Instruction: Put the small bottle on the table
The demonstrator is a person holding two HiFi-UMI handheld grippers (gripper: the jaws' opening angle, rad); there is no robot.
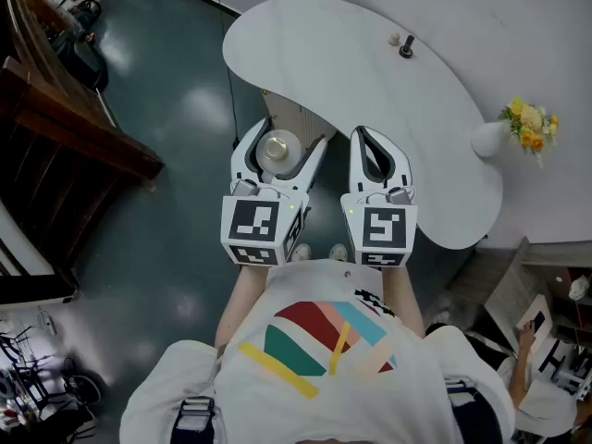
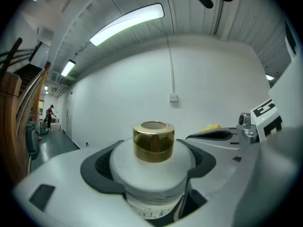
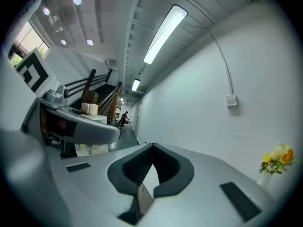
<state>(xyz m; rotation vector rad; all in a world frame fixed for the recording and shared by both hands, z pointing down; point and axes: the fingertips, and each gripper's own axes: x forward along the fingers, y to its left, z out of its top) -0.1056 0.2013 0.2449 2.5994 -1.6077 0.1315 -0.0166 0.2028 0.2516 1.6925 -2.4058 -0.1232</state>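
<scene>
Gripping the small bottle, white with a gold cap, left gripper holds it in air by the white table's near edge; right gripper beside it, jaws together, empty. Flower vase at table's right edge.

White bottle, gold cap, white table

Left hand-held gripper clamps the small bottle, jaws wide; right hand-held gripper, alongside, seems closed empty
</scene>
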